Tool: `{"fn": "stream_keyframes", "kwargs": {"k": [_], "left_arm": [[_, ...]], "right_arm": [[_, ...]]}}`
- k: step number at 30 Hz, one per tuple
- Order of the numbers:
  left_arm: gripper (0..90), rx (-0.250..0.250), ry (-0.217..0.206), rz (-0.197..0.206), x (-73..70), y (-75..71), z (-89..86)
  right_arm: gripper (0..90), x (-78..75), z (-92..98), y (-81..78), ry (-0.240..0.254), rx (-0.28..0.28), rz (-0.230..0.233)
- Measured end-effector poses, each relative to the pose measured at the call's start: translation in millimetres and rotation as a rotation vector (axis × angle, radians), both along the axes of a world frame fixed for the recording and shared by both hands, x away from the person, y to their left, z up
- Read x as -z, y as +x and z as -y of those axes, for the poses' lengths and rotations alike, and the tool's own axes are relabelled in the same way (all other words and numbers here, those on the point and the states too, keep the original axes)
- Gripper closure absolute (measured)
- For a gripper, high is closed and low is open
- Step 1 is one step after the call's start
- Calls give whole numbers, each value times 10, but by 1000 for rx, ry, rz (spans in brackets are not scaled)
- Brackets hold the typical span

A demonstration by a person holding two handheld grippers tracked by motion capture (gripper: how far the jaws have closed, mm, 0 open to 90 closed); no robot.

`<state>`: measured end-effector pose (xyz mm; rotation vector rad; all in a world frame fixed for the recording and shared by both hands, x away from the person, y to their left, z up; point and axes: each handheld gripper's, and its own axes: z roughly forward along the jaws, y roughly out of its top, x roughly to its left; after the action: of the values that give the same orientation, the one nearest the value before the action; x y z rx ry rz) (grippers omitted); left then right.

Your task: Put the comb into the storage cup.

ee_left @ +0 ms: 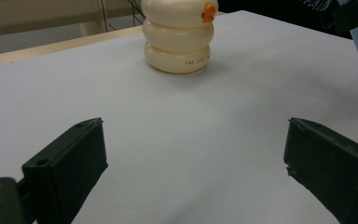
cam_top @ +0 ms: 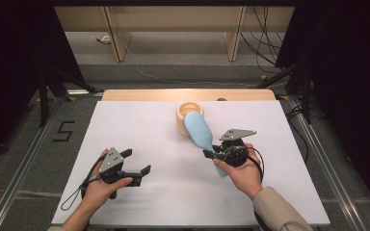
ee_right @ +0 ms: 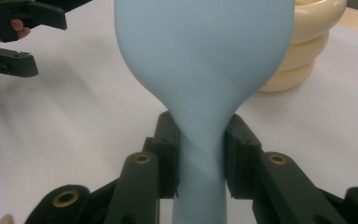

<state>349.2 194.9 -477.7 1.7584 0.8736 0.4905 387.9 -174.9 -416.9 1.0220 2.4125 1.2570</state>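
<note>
The right gripper (ee_right: pixel 200 161) is clamped on the narrow neck of a light blue hairbrush (ee_right: pixel 203 65), its two black jaws pressed against either side of the handle just below where the head widens. In the high view that gripper (cam_top: pixel 208 154) sits in the person's right hand (cam_top: pixel 243 174), the handle end running down past the palm, while the hairbrush (cam_top: pixel 200 131) slants up and to the left with dark bristles showing along its lower edge. The brush's head reaches over the rim of a cream, ringed holder (cam_top: pixel 183 117) shaped like stacked rolls; whether it touches the rim cannot be told. The left gripper (cam_top: pixel 137 162) is held in the left hand (cam_top: pixel 101 187) well apart from the brush, low over the white table (cam_top: pixel 139 125), its jaws spread wide with nothing between them. In the left gripper view those jaws frame bare white surface, and the holder (ee_left: pixel 179 39) stands farther off, with a small orange piece (ee_left: pixel 209 12) near its top and small dark lettering on its lowest ring.
</note>
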Motion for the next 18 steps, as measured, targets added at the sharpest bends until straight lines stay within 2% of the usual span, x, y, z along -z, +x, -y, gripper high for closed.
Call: {"fn": "stream_keyframes", "kwargs": {"k": [6, 18], "left_arm": [[53, 1, 1, 2, -6, -4, 3], [53, 5, 4, 0, -5, -2, 8]], "right_arm": [[702, -23, 20, 0, 11, 4, 10], [702, -23, 31, 14, 29, 10, 1]]}}
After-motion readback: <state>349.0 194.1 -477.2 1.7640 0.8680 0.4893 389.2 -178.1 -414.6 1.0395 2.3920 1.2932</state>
